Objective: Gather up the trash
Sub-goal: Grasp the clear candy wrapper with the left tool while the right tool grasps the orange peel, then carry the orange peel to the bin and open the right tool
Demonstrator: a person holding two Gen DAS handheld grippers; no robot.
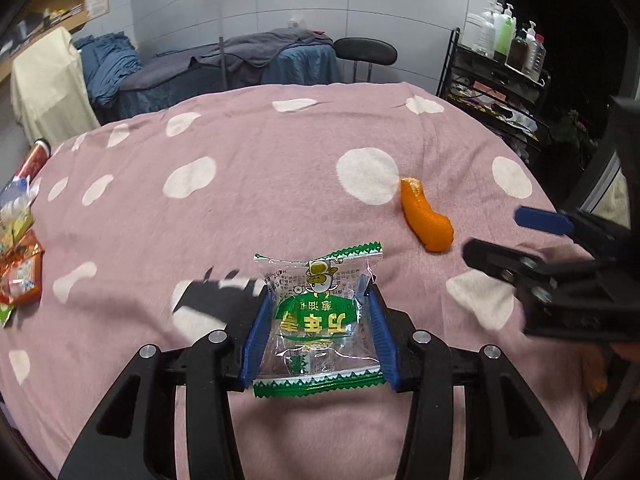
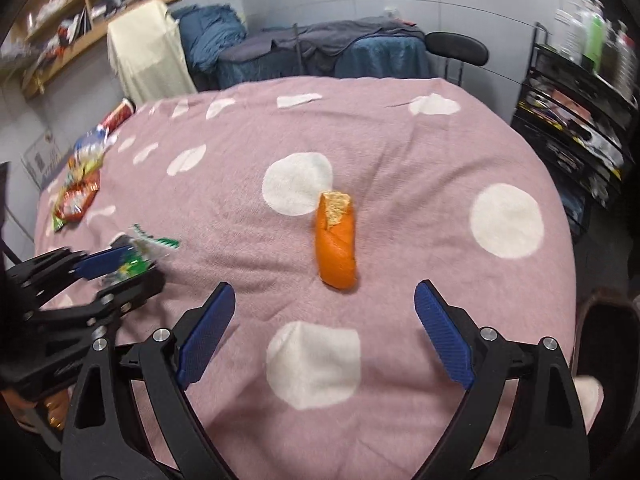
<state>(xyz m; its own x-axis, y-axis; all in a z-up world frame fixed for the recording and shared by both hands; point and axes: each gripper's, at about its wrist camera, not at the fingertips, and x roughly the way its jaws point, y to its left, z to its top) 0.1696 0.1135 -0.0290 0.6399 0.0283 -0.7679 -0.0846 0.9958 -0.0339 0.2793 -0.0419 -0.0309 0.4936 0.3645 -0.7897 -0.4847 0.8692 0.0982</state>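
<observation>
From my left tool's camera: my left gripper (image 1: 320,332) pinches a clear plastic wrapper (image 1: 318,320) between its blue pads, lifted off the pink spotted blanket (image 1: 240,208). The wrapper has green zigzag edges and yellow characters on a green patch. An orange peel (image 1: 427,220) lies ahead to the right.

From my right tool's camera: my right gripper (image 2: 324,332) is spread wide and holds nothing. The curled peel (image 2: 336,242), pale inside showing at its far end, lies on the blanket just ahead.
</observation>
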